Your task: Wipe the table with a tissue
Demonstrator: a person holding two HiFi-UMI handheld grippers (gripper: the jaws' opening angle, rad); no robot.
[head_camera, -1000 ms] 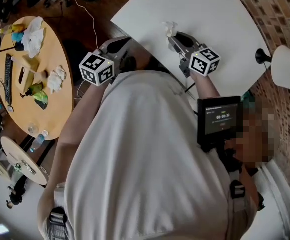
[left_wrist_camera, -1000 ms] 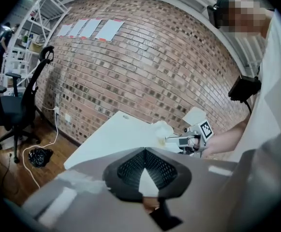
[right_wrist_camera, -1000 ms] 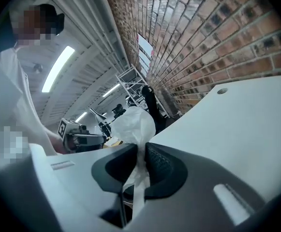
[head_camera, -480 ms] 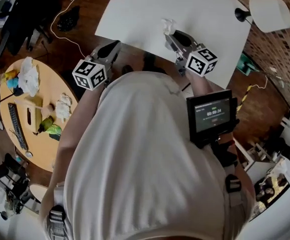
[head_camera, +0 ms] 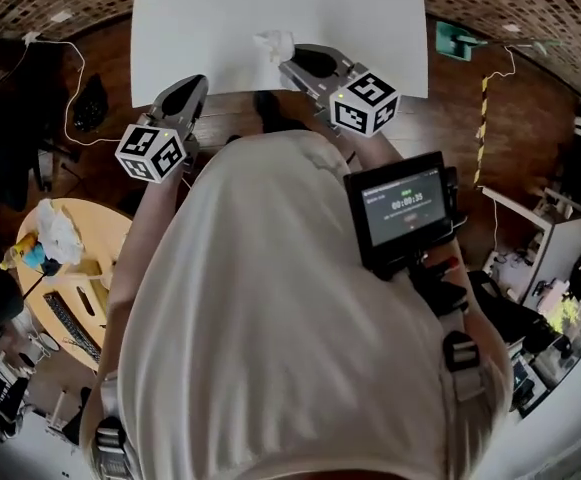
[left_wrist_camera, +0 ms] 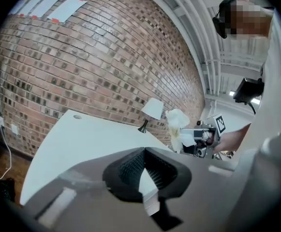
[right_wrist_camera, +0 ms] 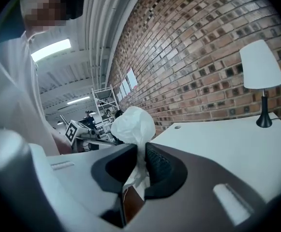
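A crumpled white tissue sticks up from my right gripper, whose jaws are shut on its lower part. The gripper hovers above the near edge of the white table. My left gripper is off to the left by the same edge, its pads touching with nothing between them. In the left gripper view the tissue and the right gripper show ahead to the right, above the table.
A white-shaded lamp stands on the table's far side by the brick wall. A round wooden table with tissues, a keyboard and small items is at the lower left. Cables lie on the floor.
The head view has swung round, so the white table now lies straight ahead and the wooden table has slid to the lower left. Both grippers rose and moved toward the white table, tissue still held.
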